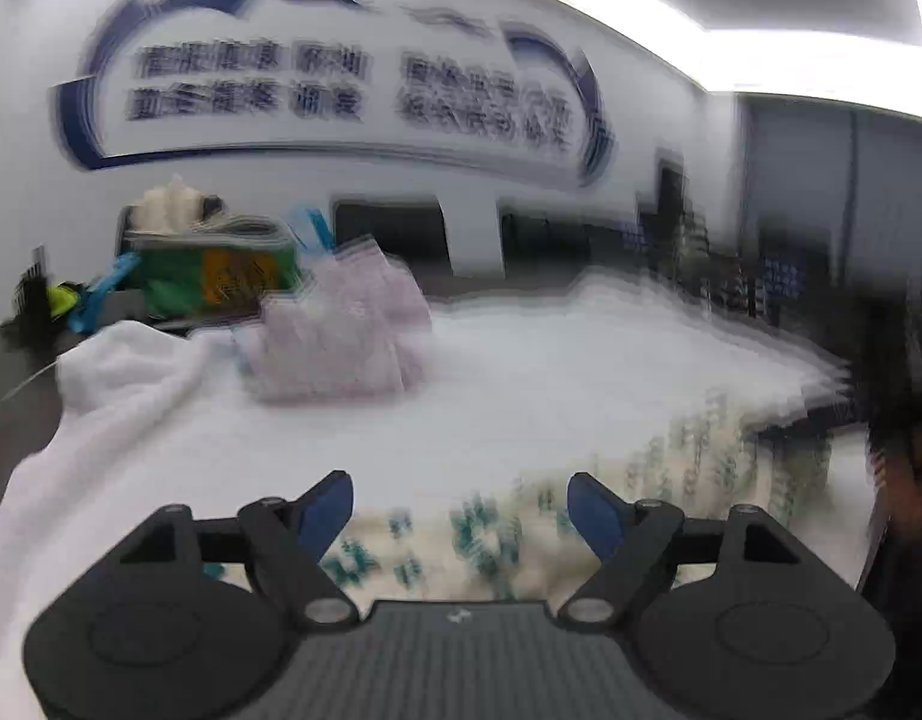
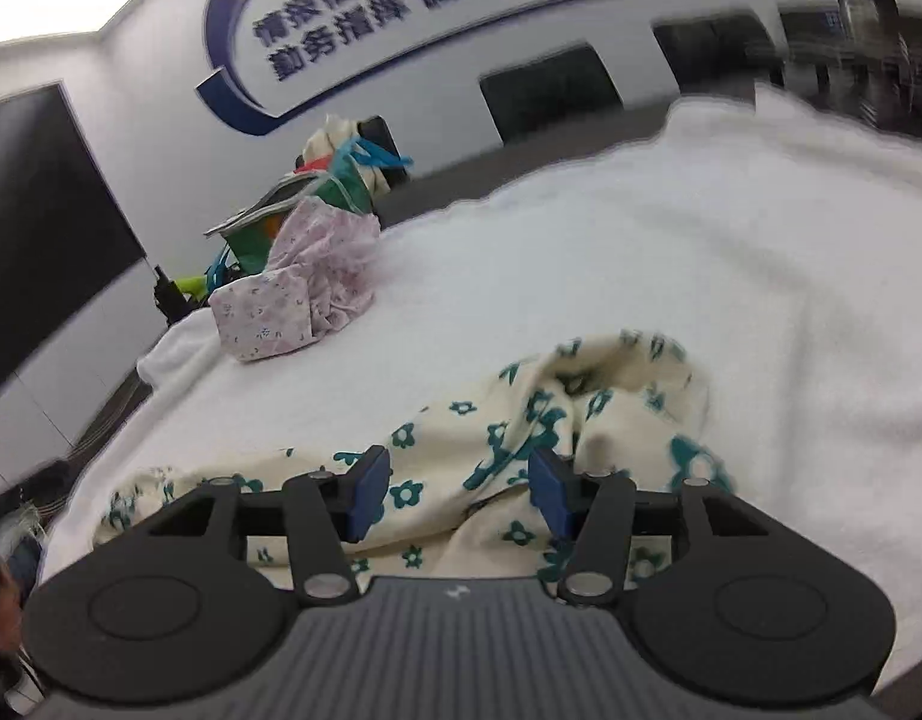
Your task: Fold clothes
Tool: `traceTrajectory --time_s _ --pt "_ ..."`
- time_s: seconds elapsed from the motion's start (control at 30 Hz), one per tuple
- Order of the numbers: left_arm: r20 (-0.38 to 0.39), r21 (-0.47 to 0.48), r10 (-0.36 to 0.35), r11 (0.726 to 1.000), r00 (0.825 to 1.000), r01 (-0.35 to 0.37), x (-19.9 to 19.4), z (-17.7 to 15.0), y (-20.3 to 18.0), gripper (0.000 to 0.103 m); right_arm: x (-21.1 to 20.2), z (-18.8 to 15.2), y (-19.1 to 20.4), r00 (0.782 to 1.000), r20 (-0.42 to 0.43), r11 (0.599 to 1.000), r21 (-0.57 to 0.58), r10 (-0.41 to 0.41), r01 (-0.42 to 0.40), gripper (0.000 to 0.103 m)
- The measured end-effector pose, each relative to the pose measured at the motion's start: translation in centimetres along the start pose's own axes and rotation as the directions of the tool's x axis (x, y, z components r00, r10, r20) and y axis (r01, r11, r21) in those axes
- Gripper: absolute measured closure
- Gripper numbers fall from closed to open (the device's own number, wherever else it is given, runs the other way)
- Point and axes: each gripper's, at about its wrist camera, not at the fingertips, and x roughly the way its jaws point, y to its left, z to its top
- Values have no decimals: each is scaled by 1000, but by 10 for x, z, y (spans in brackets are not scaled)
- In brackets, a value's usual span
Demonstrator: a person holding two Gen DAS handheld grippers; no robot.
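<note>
A cream garment with teal flowers (image 2: 520, 438) lies crumpled on a white towel-covered table (image 2: 640, 252). My right gripper (image 2: 459, 495) is open just above it, blue pads on either side of a fold, holding nothing. In the blurred left wrist view the same cream garment (image 1: 550, 516) lies under and ahead of my left gripper (image 1: 461, 510), which is open and empty. A folded pink floral garment (image 2: 305, 294) sits at the far left of the towel; it also shows in the left wrist view (image 1: 341, 330).
A green bag stuffed with clothes and blue hangers (image 2: 335, 180) stands behind the pink garment; it shows in the left wrist view (image 1: 221, 258). The towel's edge hangs off the dark table at left (image 1: 101, 372). Dark chairs (image 2: 550, 90) line the far wall.
</note>
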Motion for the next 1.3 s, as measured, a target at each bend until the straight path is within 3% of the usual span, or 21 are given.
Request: traceTrajectory --time_s 0.03,0.07,0.1,0.17,0.23,0.37,0.43,0.57,0.6,0.7,0.73,0.77,0.8,0.83,0.9,1.0,1.1,1.13,1.2,1.27,1.3 --pt "-35 45 13 999 999 -11 10 -2 -5 37 12 1 -3 1000 -6 1000 9 -19 19 53" --pt "-70 61 41 997 997 -37 21 -6 -7 49 24 2 -6 999 -11 999 17 -36 36 71" --pt "-101 43 62 997 993 -58 28 -10 -5 51 37 2 -10 998 -17 998 25 -53 54 97" --pt "-136 -38 73 996 988 -78 38 -16 3 52 29 -1 -6 995 65 996 -28 -81 83 98" --pt "-140 -57 80 994 987 -89 39 -18 3 51 19 -4 0 982 159 990 -85 -101 116 98" --pt "-154 -30 63 997 986 -69 29 -6 -6 43 26 -21 -15 982 83 982 -60 -172 177 96" --pt "-103 -16 18 1000 995 -19 18 15 -10 41 13 -24 -15 983 106 984 -81 -152 161 91" --pt "-20 121 -22 992 1000 24 22 55 -27 23 -15 -12 -18 977 196 992 -70 -86 101 44" --pt "-36 151 -18 988 999 23 35 58 -31 23 -21 -4 -20 971 228 995 -50 -68 81 43" --pt "-128 203 11 979 992 15 87 54 -35 31 15 28 -37 995 86 999 10 -51 50 43" --pt "-151 190 25 982 988 4 99 47 -31 41 30 32 -40 999 34 999 31 -30 29 45" --pt "-172 172 40 985 984 -10 109 39 -25 51 45 35 -43 1000 -18 999 54 -6 7 65" --pt "-187 142 49 990 981 -22 115 31 -20 54 59 37 -46 997 -69 997 77 20 -15 93" --pt "-199 106 55 994 979 -34 119 24 -13 59 60 36 -41 1000 -26 999 50 3 -1 93" --pt "-176 8 27 1000 984 -26 120 15 0 57 53 31 -28 993 109 998 -26 -47 50 95" --pt "-165 -69 11 997 986 -22 120 13 10 57 68 25 -34 987 110 993 1 -120 121 95" --pt "-193 -55 37 997 981 -49 118 22 5 57 66 23 -27 979 120 985 -34 -167 172 87" --pt "-193 -58 40 997 980 -52 113 28 3 59 61 23 -22 976 130 981 -61 -176 185 77" --pt "-163 -55 17 998 986 -27 99 44 -2 59 29 25 -20 963 206 978 -74 -174 193 45" --pt "-107 -34 -57 998 993 54 85 68 -12 43 -10 26 -23 945 280 977 -81 -166 196 44" --pt "-97 -14 -104 995 990 103 85 80 -18 37 -25 23 -26 947 285 980 -80 -151 180 44"
